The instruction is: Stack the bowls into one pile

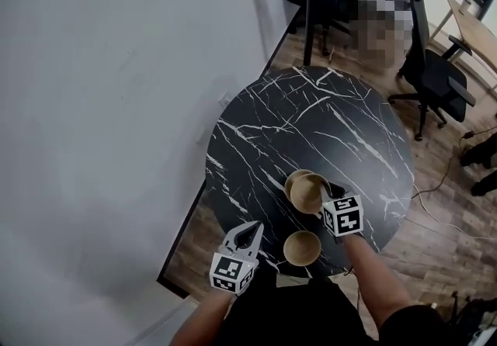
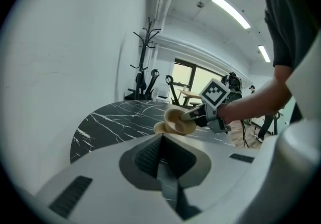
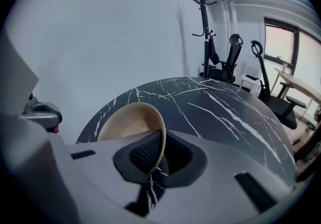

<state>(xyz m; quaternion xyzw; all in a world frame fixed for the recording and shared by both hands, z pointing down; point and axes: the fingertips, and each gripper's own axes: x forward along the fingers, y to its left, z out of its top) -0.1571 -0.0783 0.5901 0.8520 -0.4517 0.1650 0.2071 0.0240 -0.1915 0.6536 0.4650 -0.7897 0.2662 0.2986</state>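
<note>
Between the right gripper's (image 3: 159, 157) jaws there's a rim pinched tight, one pad inside and one outside. So it's carrying the held bowl (image 3: 128, 122) by its edge, and the bowl hangs tilted off to the left of the tips. Just past and below the tips, the far bowl (image 1: 290, 180) sits on the table (image 1: 311, 119), and in the head view the held one overlaps most of it. I can't tell if the two are touching, but it doesn't look seated to me.

So I'd say the step in hand is dropping this one into the far bowl. Tips, imo:
- Roll the wrist until the rim is level, because a tilted bowl will catch on one side and wedge.
- Line the centres up before going down, then lower slowly until it settles by itself.
- An edge pinch like that lets the bowl pivot, so no quick swings.
- Watch the outside jaw, since it'll likely be the first thing to bump the lower bowl's rim.
- Only let go once it's nested.

Behind the gripper, back toward the person, the near bowl (image 1: 302, 247) stands upright on its own. I'd guess it goes on the pile last. Further off to the gripper's left, the left gripper (image 1: 253, 230) hovers near the table edge with its jaws together and nothing in them. It could steady the far bowl if that one skids.
</note>
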